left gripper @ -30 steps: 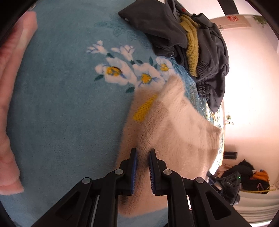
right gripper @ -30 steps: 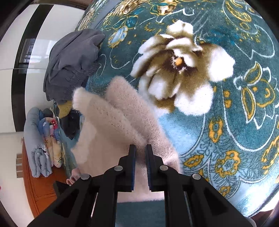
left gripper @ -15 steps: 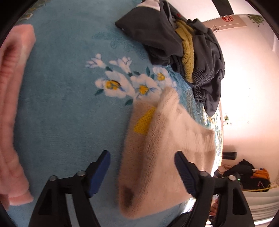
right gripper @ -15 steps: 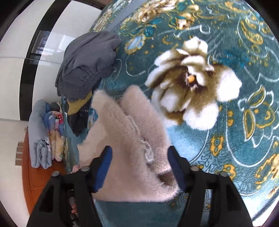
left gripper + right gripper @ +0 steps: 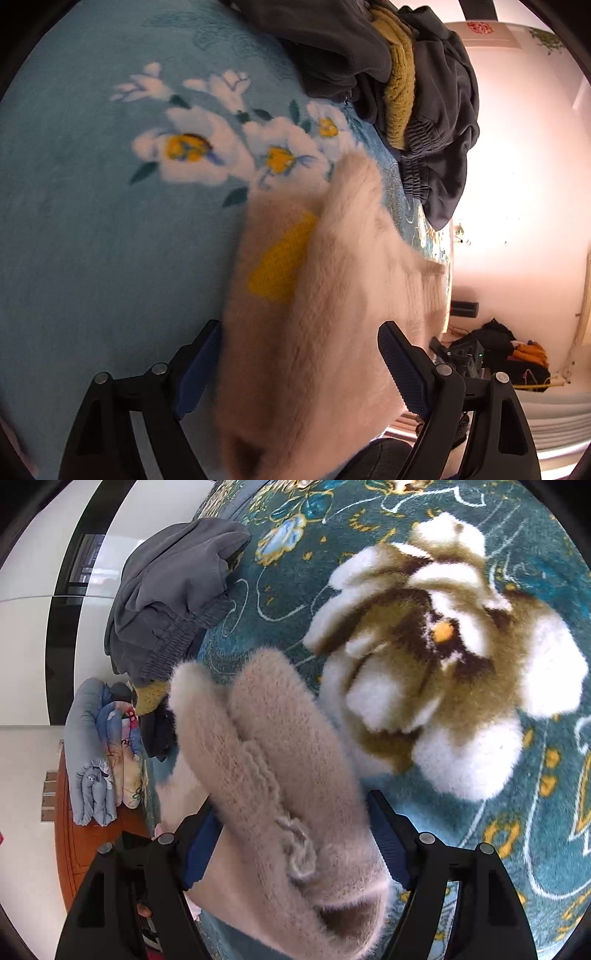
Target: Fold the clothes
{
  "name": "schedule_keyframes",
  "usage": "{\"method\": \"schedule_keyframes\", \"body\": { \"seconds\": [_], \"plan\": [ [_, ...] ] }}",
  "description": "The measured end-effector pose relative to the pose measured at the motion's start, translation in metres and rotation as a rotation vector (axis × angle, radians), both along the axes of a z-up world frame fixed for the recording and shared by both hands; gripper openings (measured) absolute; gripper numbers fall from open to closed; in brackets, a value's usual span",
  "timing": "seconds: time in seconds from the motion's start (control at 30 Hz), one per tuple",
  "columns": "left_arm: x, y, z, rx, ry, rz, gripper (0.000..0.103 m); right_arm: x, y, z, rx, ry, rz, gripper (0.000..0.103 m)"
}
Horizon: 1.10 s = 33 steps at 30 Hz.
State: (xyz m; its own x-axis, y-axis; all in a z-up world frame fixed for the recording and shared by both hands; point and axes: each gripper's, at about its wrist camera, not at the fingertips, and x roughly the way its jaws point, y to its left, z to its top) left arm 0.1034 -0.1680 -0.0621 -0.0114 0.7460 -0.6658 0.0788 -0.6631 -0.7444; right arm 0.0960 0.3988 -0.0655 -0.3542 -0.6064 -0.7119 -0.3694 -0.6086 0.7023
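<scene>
A fluffy cream sweater (image 5: 325,314) with a yellow patch (image 5: 282,258) lies folded on the blue flowered blanket (image 5: 92,221). My left gripper (image 5: 299,365) is open, its jaws wide apart on either side of the sweater's near end. In the right wrist view the same sweater (image 5: 280,775) lies bunched in thick folds on the teal flowered blanket (image 5: 535,849). My right gripper (image 5: 288,842) is open too, with the sweater's end between its spread jaws.
A heap of dark grey clothes (image 5: 369,55) with a mustard garment (image 5: 399,81) lies beyond the sweater; it also shows in the right wrist view (image 5: 173,590). Folded bedding (image 5: 96,757) sits on a wooden cabinet at left. More clothes (image 5: 509,350) lie off the bed.
Both grippers were shut on the sweater a second ago and have opened wide, letting it go onto the blanket. The left view has shifted, so the pink item at left is out of sight.
</scene>
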Motion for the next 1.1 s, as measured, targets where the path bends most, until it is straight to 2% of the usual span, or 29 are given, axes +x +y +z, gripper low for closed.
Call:
{"method": "schedule_keyframes", "body": {
  "seconds": [0.17,0.2,0.27,0.43,0.53,0.67,0.83,1.1],
  "plan": [
    [-0.004,0.002,0.001,-0.005,-0.012,0.012,0.085,-0.002,0.002,-0.003,-0.029,-0.004,-0.016,0.075],
    [-0.004,0.003,0.002,-0.015,-0.008,0.007,0.081,-0.001,0.001,-0.003,-0.031,-0.005,-0.025,0.072],
    [-0.001,0.007,0.006,-0.07,0.009,-0.011,0.068,0.002,0.001,-0.003,-0.029,-0.009,-0.043,0.068],
    [0.006,0.011,0.023,-0.128,0.061,-0.032,0.046,0.014,0.009,0.003,-0.022,-0.018,-0.074,0.055],
    [0.011,0.013,0.034,-0.15,0.091,-0.042,0.039,0.016,0.007,0.009,-0.031,-0.026,-0.093,0.048],
    [0.011,0.014,0.048,-0.158,0.106,-0.06,0.035,0.02,0.002,0.021,-0.039,-0.012,-0.108,0.041],
    [0.019,0.017,0.076,-0.199,0.16,-0.13,0.033,0.036,-0.008,0.04,-0.042,0.02,-0.101,0.036],
    [0.036,0.007,0.125,-0.174,0.267,-0.198,0.032,0.064,-0.026,0.061,-0.057,0.061,-0.125,0.034]
  ]
}}
